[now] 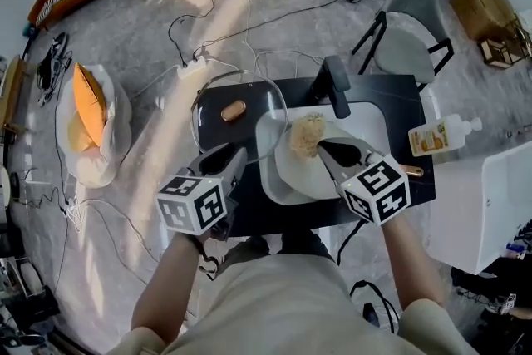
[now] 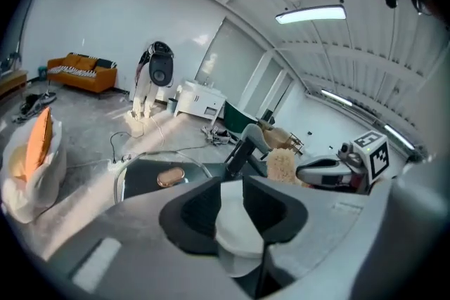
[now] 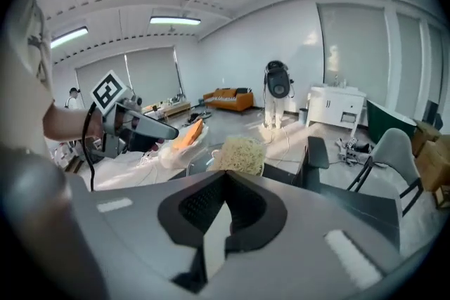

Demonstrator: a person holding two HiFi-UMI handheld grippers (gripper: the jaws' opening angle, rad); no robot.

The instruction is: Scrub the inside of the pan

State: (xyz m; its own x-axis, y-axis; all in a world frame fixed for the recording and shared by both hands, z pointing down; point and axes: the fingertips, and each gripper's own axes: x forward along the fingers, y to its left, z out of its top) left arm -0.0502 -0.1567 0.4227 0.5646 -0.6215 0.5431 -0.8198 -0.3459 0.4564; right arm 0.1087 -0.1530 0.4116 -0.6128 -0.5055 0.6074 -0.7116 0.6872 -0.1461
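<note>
Beige and fibrous, the scrubber [image 1: 305, 135] is pinched at the tips of the right gripper [image 1: 331, 150], whose jaws are seen pressed together on it in the right gripper view. The pad is held over the far part of the pan [image 1: 287, 179], against or just above its pale inner surface; actual contact cannot be made out.

The pan, light grey inside, is found over the middle of the dark worktop [image 1: 253, 216] and appears tilted, with its near rim toward the person. Its left rim is clamped by the left gripper [image 1: 235, 155]: in the left gripper view a pale edge is seen caught between the two dark pads, which are kept partly apart by it. A black bar [image 1: 334, 87] is seen rising behind the pan, at the worktop's far edge.

A glass lid [image 1: 253, 129] with a copper-coloured knob [image 1: 233, 110] is laid flat on the worktop, just left of the pan. A pale bottle [image 1: 436, 135] with an orange label is placed beyond the worktop's right end, well apart from the pan.

On the grey floor, a grey chair [image 1: 407, 37] is set beyond the worktop, and a white bag [image 1: 91, 129] with orange contents is left well off to the left, among loose cables.
</note>
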